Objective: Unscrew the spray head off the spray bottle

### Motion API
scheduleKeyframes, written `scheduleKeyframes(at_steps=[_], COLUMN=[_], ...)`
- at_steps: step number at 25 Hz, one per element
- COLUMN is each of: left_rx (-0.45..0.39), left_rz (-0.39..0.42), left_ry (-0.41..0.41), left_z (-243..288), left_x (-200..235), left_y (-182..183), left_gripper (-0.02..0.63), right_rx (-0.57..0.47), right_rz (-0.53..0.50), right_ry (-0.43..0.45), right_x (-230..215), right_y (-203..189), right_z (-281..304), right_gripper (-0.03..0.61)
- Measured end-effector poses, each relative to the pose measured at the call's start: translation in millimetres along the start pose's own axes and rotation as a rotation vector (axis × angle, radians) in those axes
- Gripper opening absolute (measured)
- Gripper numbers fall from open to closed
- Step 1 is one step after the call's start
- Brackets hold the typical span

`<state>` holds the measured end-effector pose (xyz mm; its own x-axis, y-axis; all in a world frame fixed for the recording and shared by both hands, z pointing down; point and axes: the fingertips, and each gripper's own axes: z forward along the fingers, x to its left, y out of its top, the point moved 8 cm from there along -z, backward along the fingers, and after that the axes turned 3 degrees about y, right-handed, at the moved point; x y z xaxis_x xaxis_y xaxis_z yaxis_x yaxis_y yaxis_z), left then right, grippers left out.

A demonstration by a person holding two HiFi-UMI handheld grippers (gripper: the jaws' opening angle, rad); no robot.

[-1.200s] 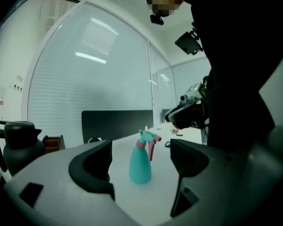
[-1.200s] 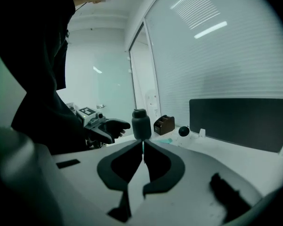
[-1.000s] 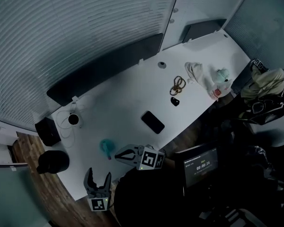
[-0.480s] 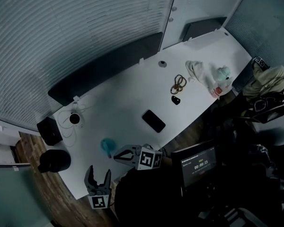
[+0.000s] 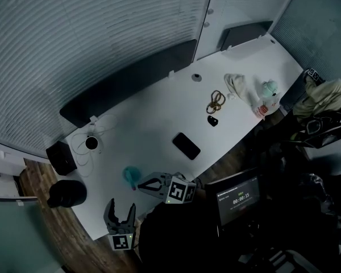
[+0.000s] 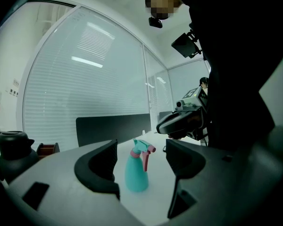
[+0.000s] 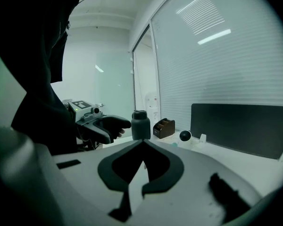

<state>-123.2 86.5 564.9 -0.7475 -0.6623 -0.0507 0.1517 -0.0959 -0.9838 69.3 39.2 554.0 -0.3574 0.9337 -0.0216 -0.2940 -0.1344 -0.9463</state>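
A teal spray bottle (image 5: 131, 175) with a pink trigger stands upright near the white table's front left corner. In the left gripper view the bottle (image 6: 137, 166) shows ahead of the jaws, beyond their tips and untouched. My left gripper (image 5: 120, 207) hovers at the table's near edge, its jaws (image 6: 141, 145) apart with nothing between them. My right gripper (image 5: 141, 185) is just right of the bottle and points at it. Its tips (image 7: 142, 142) meet, holding nothing. Each gripper also appears in the other's view: the right gripper (image 6: 179, 124) and the left gripper (image 7: 101, 126).
A black phone (image 5: 186, 145) lies mid-table, with keys (image 5: 215, 101), a black fob (image 5: 212, 121) and a white bag (image 5: 241, 90) further right. A round camera with cable (image 5: 91, 143), a black box (image 5: 61, 158) and a dark jug (image 5: 67, 193) sit left. A timer screen (image 5: 238, 197) is below the table edge.
The left gripper has slipped a little toward the table's near edge and its jaws look slightly narrower. The right gripper and the bottle keep their places.
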Motion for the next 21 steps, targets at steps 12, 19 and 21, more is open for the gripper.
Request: scheduleKeyframes(at_steps=[12,19,21], left_rx=[0.011,0.032,0.028], left_rz=[0.003,0.01,0.018], left_ry=[0.007,0.006,0.002], left_z=[0,4,4], left_x=[6,9,11], left_y=[-5,-3,-6], left_gripper=[0.324,0.324,0.324], right_rx=[-0.006,-0.02,-0.016], right_rz=[0.027,0.037,0.048], right_ry=[0.048,0.066,0.07], right_x=[2,-1,0], right_y=[-1,4,6], right_z=[10,11,12], right_gripper=[0.0,0.0,0.0])
